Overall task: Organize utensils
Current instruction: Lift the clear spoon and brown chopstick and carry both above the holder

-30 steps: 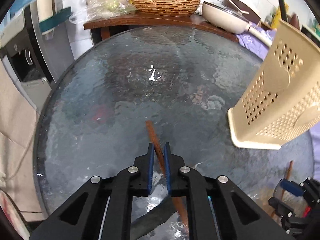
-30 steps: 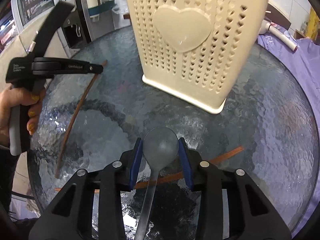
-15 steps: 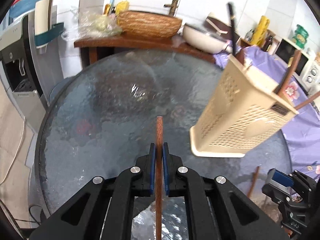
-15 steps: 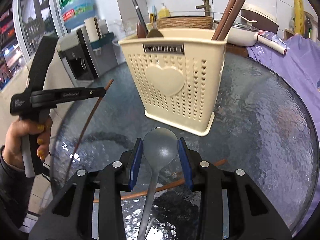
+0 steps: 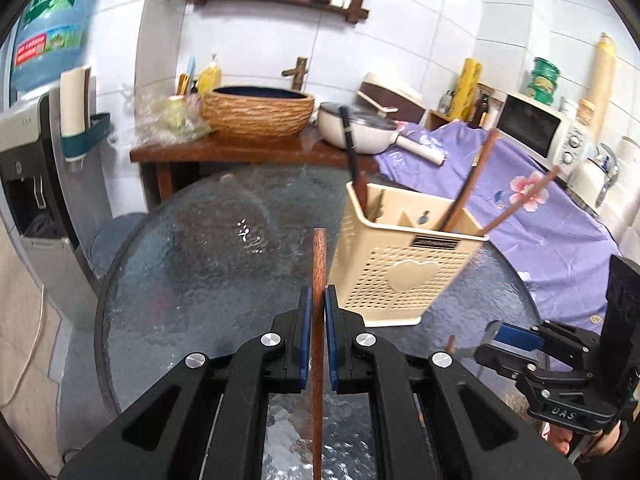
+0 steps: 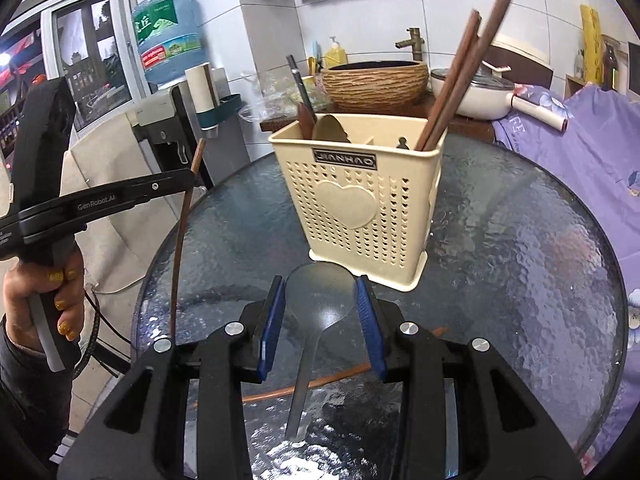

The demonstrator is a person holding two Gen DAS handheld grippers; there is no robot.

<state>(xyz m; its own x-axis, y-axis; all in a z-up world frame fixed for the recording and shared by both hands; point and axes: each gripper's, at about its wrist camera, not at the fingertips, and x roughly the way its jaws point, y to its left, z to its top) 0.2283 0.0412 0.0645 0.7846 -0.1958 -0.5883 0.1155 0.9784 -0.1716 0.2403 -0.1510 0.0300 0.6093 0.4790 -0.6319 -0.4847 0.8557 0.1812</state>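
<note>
My left gripper [image 5: 316, 308] is shut on a brown wooden chopstick [image 5: 319, 264] and holds it above the glass table, left of the cream utensil basket [image 5: 404, 272]. It also shows in the right wrist view [image 6: 188, 182] with the chopstick [image 6: 178, 248] hanging down. My right gripper [image 6: 320, 312] is shut on a grey metal spoon [image 6: 318, 296], bowl forward, in front of the basket [image 6: 360, 204]. The basket holds two chopsticks [image 6: 456, 80], a spoon and a dark utensil. Another chopstick [image 6: 320, 380] lies on the table under my right gripper.
The round glass table [image 6: 520, 280] stands before a wooden counter with a woven basin [image 5: 258, 114] and a white pan [image 5: 356, 132]. A water dispenser [image 5: 36, 160] is at left. Purple floral cloth [image 5: 540, 220] covers furniture at right.
My left gripper has lifted the chopstick off the table and tilted up level. Both grippers have risen and pulled back from the basket, so the room behind shows. The spoon stays gripped.
</note>
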